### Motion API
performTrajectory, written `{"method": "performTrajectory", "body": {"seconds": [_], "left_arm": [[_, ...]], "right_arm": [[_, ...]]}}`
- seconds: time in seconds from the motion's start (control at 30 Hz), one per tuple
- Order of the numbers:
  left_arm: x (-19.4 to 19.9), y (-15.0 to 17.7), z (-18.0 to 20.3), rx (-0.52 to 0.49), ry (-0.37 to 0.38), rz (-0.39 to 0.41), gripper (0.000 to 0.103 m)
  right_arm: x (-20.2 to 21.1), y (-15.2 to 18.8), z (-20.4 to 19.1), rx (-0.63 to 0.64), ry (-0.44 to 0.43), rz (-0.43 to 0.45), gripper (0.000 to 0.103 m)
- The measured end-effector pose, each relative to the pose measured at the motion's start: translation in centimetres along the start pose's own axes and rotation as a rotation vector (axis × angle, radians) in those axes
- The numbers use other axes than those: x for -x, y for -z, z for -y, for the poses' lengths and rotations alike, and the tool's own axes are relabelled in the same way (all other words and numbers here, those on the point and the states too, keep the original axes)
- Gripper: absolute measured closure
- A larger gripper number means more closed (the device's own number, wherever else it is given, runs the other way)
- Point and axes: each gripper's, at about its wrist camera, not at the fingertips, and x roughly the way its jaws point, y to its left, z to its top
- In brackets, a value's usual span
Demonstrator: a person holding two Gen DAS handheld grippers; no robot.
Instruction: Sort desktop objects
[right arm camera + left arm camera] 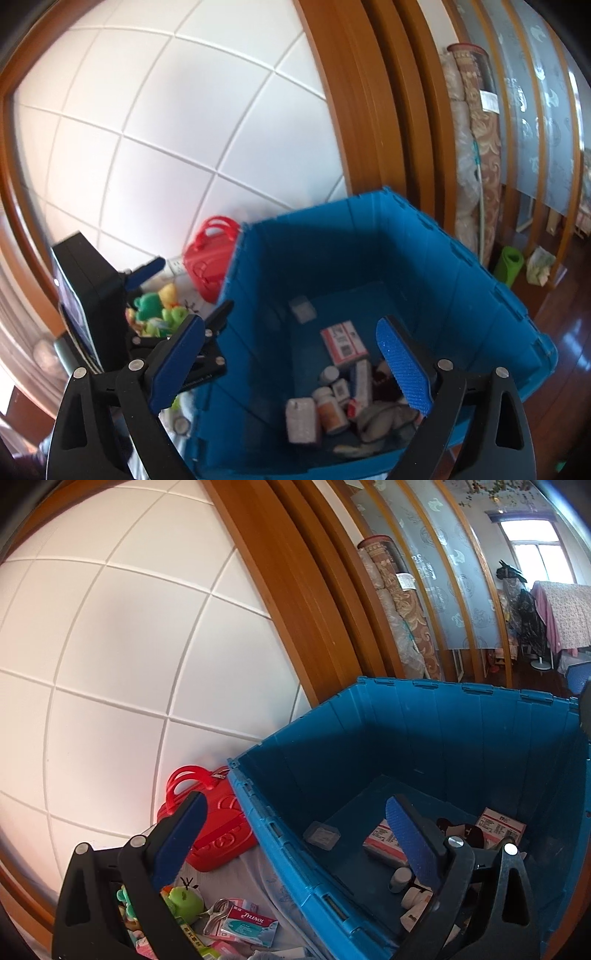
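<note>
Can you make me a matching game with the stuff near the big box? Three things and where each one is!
Things:
1. red bag
2. Tylenol box
3. white bottles

Places:
A. inside the blue crate
B. leaning at the white wall, just outside the crate
C. lying flat on the table beside a green plush toy

Pairs: 1-B, 2-C, 3-A

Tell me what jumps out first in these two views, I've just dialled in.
The big blue crate fills the middle, its floor littered with medicine boxes and bottles. Just outside its left wall a red bag leans by the white tiled wall, with a green plush toy and a Tylenol box lying in front of it. Both tools hang empty, the right tool wide open above the crate.
</note>
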Motion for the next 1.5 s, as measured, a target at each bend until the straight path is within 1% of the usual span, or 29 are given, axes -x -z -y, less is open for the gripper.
{"method": "performTrajectory", "body": {"seconds": [0.17,0.3,0.4,0.5,0.63,0.8,0.93,1.07,1.17,1.3,1.43,1.5], "left_arm": [[1.8,1.7,-1.7,0.048,-0.040,0.003,0.004],[3.3,3.9,-3.1,0.089,-0.080,-0.016,0.004],[4.4,5.6,-4.3,0.119,-0.112,-0.034,0.004],[5.5,7.5,-5.5,0.147,-0.150,-0.054,0.004],[6.9,9.2,-7.1,0.178,-0.197,-0.075,0.004],[8.5,11.2,-9.0,0.209,-0.228,-0.075,0.004],[9.8,13.1,-10.9,0.241,-0.235,-0.076,0.004],[11.5,15.3,-13.1,0.258,-0.266,-0.089,0.004],[12.7,16.9,-15.0,0.277,-0.261,-0.099,0.004],[14.1,18.6,-16.7,0.267,-0.264,-0.096,0.004],[15.4,20.0,-17.9,0.287,-0.212,-0.073,0.004],[15.8,20.6,-18.4,0.321,-0.176,-0.072,0.004]], "right_arm": [[1.0,0.6,-1.8,0.007,-0.043,0.097,0.005],[1.5,1.7,-3.1,0.018,-0.073,0.173,0.003],[1.4,2.4,-3.8,0.022,-0.136,0.203,0.002],[0.7,2.9,-4.4,0.024,-0.190,0.193,0.001],[-1.0,3.5,-6.0,0.030,-0.254,0.144,0.001],[-1.6,4.6,-9.0,0.064,-0.288,0.111,0.001],[-1.2,5.7,-12.0,0.097,-0.297,0.114,0.001],[-1.1,6.9,-15.0,0.094,-0.307,0.106,0.001],[-1.0,8.1,-17.4,0.086,-0.299,0.104,0.001],[-0.4,9.8,-19.7,0.067,-0.270,0.104,0.001],[0.1,11.9,-21.5,0.043,-0.237,0.100,0.001],[0.1,12.6,-21.9,0.034,-0.228,0.094,0.001]]}}
